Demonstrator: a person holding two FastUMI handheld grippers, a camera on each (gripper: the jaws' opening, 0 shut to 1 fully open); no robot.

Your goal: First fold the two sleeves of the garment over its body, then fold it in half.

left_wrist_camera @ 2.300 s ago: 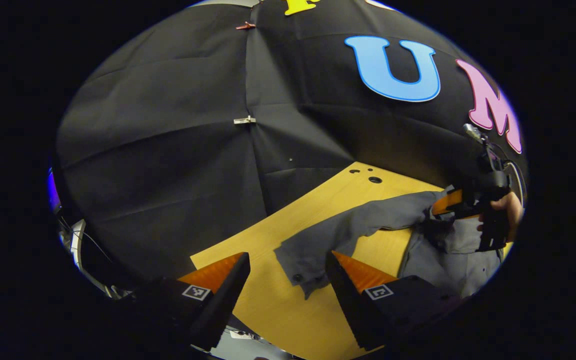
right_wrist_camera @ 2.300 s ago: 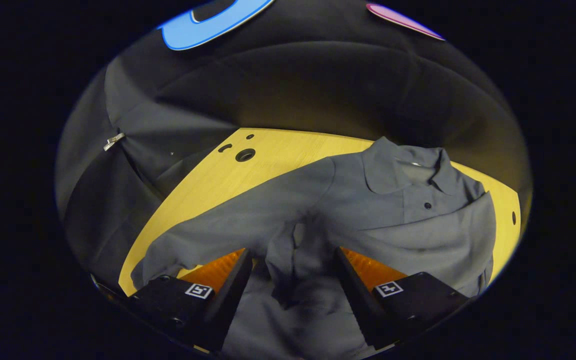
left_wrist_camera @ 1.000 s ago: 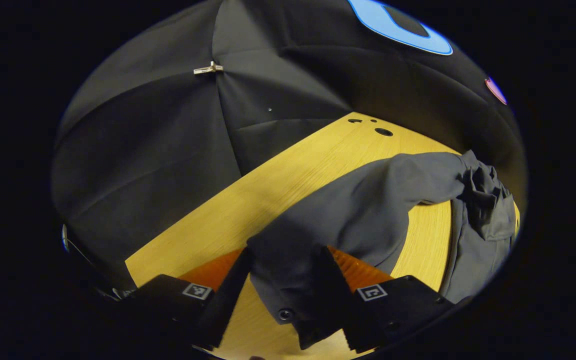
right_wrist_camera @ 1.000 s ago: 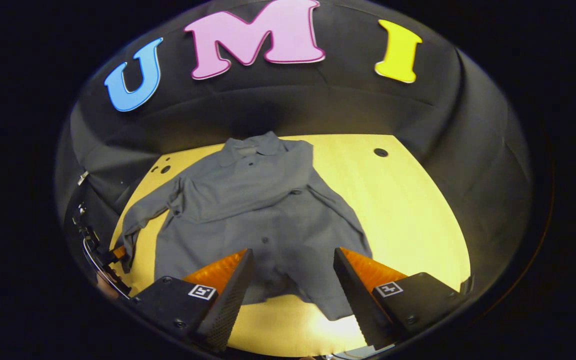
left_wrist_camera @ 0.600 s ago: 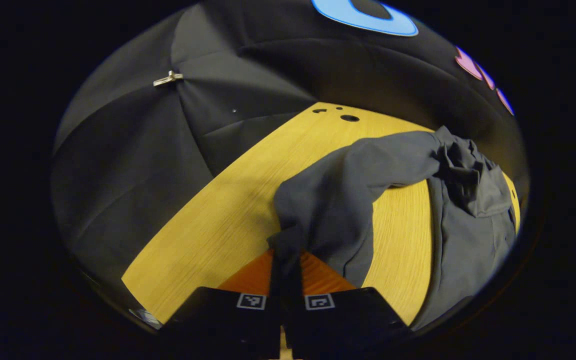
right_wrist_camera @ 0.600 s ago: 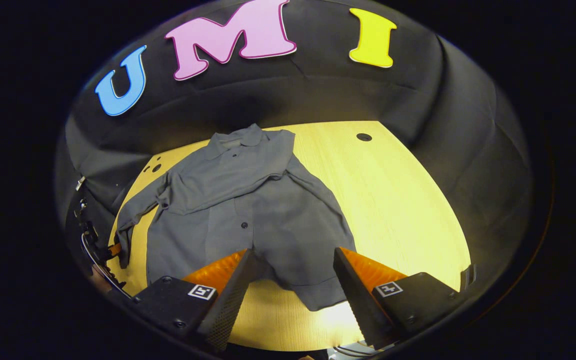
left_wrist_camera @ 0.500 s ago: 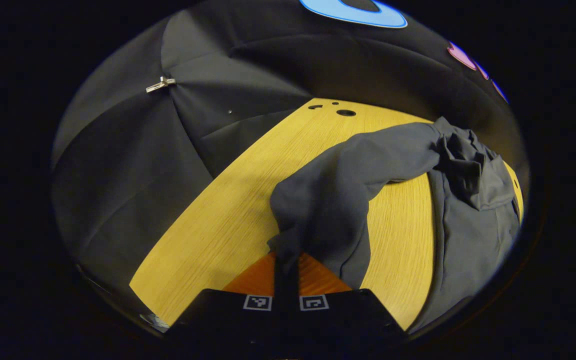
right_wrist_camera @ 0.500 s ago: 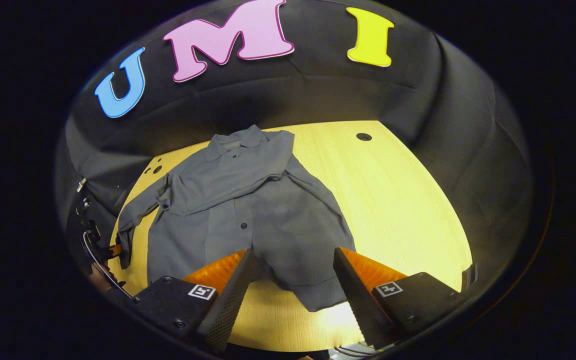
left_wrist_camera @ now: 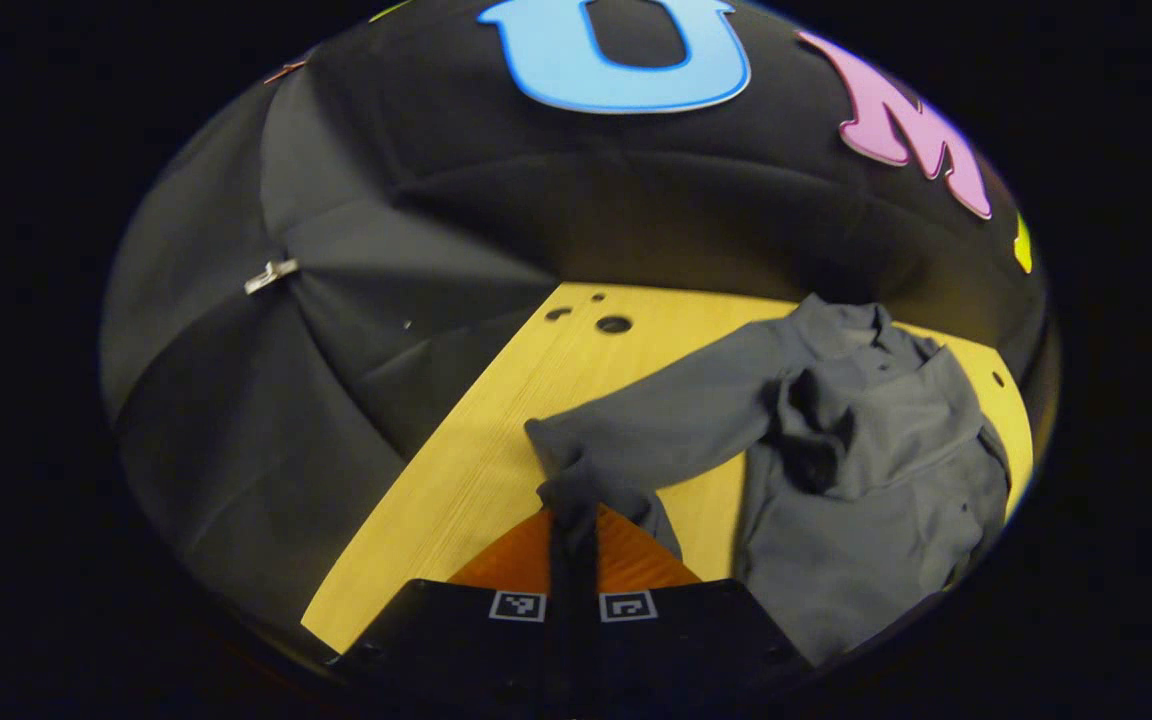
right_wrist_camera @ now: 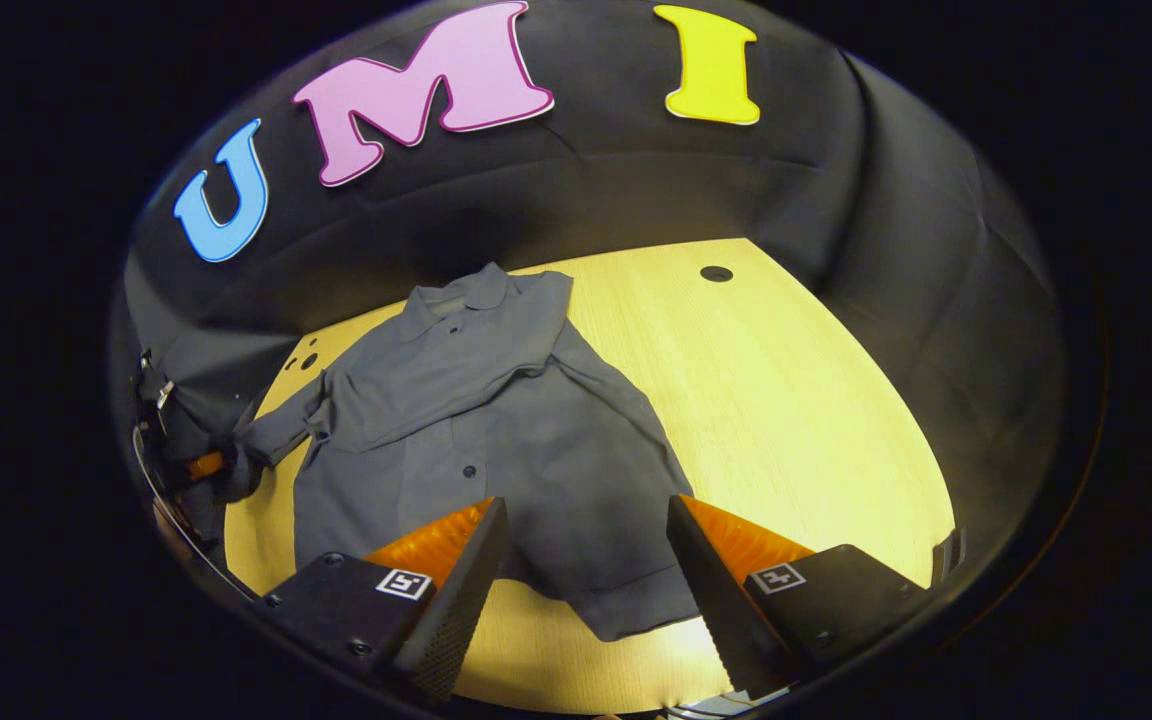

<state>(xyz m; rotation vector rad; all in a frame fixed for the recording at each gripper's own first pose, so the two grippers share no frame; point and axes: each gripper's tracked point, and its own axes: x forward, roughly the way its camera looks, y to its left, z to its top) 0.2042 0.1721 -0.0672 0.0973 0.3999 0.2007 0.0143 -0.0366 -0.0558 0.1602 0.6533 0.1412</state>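
Presently, second sleeve fold: grey button-front cloth garment [right_wrist_camera: 496, 420] spread on yellow wooden table [right_wrist_camera: 786, 400]; left gripper [left_wrist_camera: 573, 530] clamped on sleeve cuff [left_wrist_camera: 576, 480]; right gripper [right_wrist_camera: 581, 560] spread wide, empty; cuff to be carried over body.

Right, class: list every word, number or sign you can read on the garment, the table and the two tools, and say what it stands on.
Garment: no readable print or label.
Table: no writing.
Left tool, shut on the sleeve: square black-and-white markers, a pattern, no letters.
Right tool, open: the same kind of markers, no letters.
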